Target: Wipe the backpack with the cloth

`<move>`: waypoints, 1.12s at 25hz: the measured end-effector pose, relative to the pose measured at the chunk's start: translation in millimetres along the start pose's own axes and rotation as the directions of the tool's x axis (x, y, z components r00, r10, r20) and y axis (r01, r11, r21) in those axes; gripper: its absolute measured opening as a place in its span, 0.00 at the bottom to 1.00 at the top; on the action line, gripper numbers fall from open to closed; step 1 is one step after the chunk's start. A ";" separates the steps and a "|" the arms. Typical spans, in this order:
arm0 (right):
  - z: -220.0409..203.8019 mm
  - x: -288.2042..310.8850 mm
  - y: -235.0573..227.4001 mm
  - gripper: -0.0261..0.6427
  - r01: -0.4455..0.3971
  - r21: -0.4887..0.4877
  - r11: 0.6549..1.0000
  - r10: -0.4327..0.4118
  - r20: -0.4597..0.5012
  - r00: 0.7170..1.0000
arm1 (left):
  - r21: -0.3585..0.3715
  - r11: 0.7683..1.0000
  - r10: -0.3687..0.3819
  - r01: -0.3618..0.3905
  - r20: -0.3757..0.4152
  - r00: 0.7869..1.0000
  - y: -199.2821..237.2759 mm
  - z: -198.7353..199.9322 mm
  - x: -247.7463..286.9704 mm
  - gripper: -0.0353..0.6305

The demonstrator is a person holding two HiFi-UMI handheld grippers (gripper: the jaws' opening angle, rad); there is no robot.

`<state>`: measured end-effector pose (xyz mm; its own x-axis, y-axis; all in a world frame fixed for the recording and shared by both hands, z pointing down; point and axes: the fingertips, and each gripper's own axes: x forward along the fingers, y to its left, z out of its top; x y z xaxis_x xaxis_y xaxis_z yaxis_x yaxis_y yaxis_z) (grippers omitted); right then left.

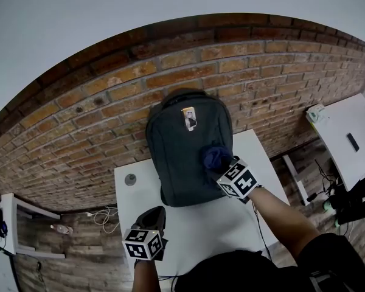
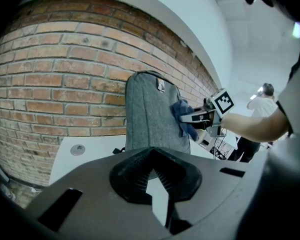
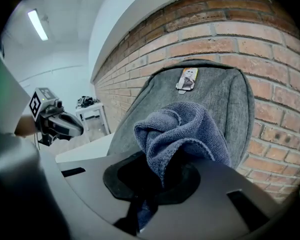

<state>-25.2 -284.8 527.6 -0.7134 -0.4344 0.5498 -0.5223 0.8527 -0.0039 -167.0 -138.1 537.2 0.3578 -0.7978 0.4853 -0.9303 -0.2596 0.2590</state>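
A brick wall [image 1: 109, 96] curves across the background, with a plain white wall [image 1: 109, 17] above it and a plank floor [image 1: 85, 266] at its foot. A table [image 1: 140, 205] stands against the brick wall, with a second table [image 1: 344, 132] further right along it and a white shelf [image 1: 15, 224] further left. A strip light [image 3: 37, 24] glows on the ceiling, away from the brick wall.

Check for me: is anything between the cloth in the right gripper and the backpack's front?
Nothing visible does. The right gripper is shut on the bunched cloth, which appears to rest directly on the backpack front, below its tag. The left gripper hangs well aside over the table.
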 end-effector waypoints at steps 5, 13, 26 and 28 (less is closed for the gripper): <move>-15.1 -6.5 7.4 0.09 -0.010 0.016 1.000 0.010 0.011 1.000 | -0.001 1.000 -0.002 0.002 -0.001 1.000 -0.6 0.1 -0.6 0.04; -36.2 -18.0 17.0 0.09 -0.063 0.085 0.994 0.059 0.044 0.997 | 0.003 1.000 -0.013 0.013 -0.010 1.000 -3.3 -2.6 0.1 0.04; -110.4 -9.2 50.7 0.09 -0.076 -0.198 0.977 0.050 -0.135 0.990 | 0.010 1.000 -0.015 0.015 -0.023 1.000 -2.6 -6.7 -4.8 0.04; -122.5 -4.1 56.3 0.09 -0.087 -0.215 0.973 0.050 -0.170 0.984 | 0.008 1.000 -0.010 0.010 -0.026 1.000 -0.4 -8.9 -7.3 0.04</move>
<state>5.5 -199.5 627.5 -0.6488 -0.3353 0.6831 -0.3459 0.9295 0.1277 -168.6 -127.4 541.0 0.3686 -0.7809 0.5043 -0.9274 -0.2716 0.2573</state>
